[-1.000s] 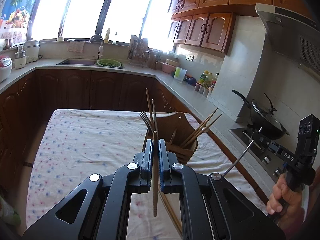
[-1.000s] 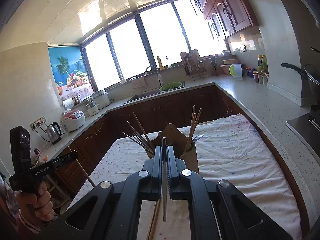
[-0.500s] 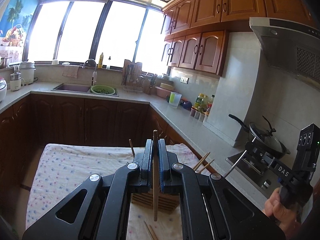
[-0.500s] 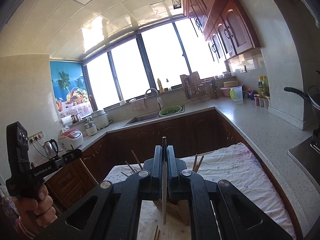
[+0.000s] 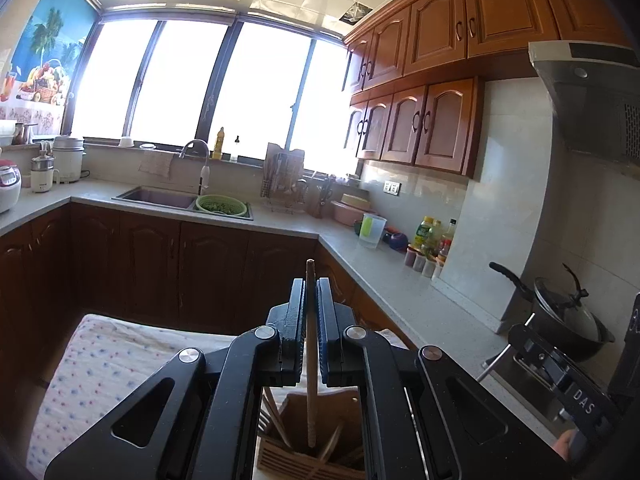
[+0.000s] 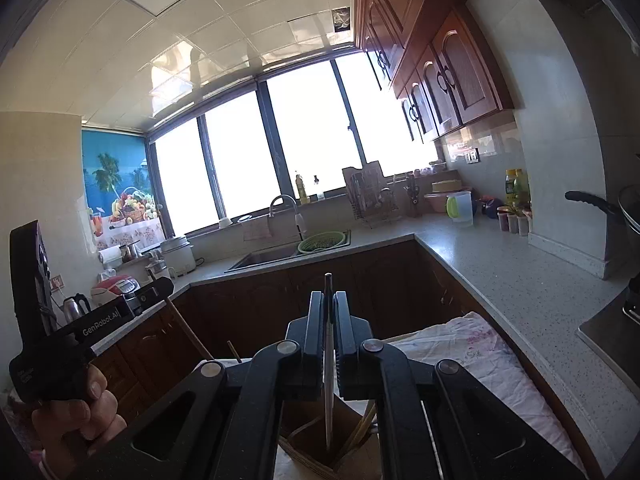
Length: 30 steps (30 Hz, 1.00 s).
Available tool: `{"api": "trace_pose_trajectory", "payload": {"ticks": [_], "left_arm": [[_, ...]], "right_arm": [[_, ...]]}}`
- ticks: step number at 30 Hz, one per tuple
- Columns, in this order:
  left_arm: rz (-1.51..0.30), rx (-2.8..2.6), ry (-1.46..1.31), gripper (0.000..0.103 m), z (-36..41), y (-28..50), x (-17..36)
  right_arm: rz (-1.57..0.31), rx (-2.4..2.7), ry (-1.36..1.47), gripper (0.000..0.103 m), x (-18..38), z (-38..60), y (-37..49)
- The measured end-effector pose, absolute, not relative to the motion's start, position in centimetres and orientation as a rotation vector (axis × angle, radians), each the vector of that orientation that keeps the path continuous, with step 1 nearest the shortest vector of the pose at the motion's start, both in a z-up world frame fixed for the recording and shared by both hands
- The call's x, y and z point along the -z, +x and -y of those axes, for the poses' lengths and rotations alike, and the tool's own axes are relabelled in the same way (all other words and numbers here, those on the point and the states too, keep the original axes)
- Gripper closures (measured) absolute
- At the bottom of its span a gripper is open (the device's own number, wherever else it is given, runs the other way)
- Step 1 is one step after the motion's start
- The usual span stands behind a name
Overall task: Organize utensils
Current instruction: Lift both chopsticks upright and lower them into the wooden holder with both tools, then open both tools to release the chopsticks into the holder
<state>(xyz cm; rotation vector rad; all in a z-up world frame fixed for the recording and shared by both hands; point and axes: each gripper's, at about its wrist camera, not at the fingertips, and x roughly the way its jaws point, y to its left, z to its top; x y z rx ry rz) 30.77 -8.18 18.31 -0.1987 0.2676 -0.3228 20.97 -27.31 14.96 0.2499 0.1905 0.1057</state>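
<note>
Left wrist: left tongs (image 5: 310, 308) clamp a wooden chopstick (image 5: 310, 360).

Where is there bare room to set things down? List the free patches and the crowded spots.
Free: the floral cloth left of the wooden utensil holder; the cloth on the holder's right, toward the counter; the bare counter between the spice jars and the black pot. Crowded: the holder itself and the corner around the dish rack.

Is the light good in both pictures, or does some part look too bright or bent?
Left wrist view: the window is blown out white, the cabinets below are dark, and the edges curve. Right wrist view: the same white window, ceiling glare, and a bent countertop.
</note>
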Motion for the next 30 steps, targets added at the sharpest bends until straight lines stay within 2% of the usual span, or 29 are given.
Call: {"api": "trace_pose_trajectory", "payload": {"ticks": [7, 19, 30], "left_arm": [[-0.335, 0.330, -0.224, 0.099, 8.4, 31.1, -13.9], [-0.442, 0.348, -0.207, 0.098, 8.4, 30.9, -9.4], [-0.469, 0.342, -0.225, 0.097, 7.8, 31.2, -8.8]], "right_arm": [[-0.234, -0.076, 0.222, 0.099, -11.7, 26.8, 21.4], [-0.375, -0.082, 0.229, 0.099, -7.1, 26.6, 22.9], [-0.389, -0.080, 0.232, 0.098, -7.1, 27.0, 23.1]]}}
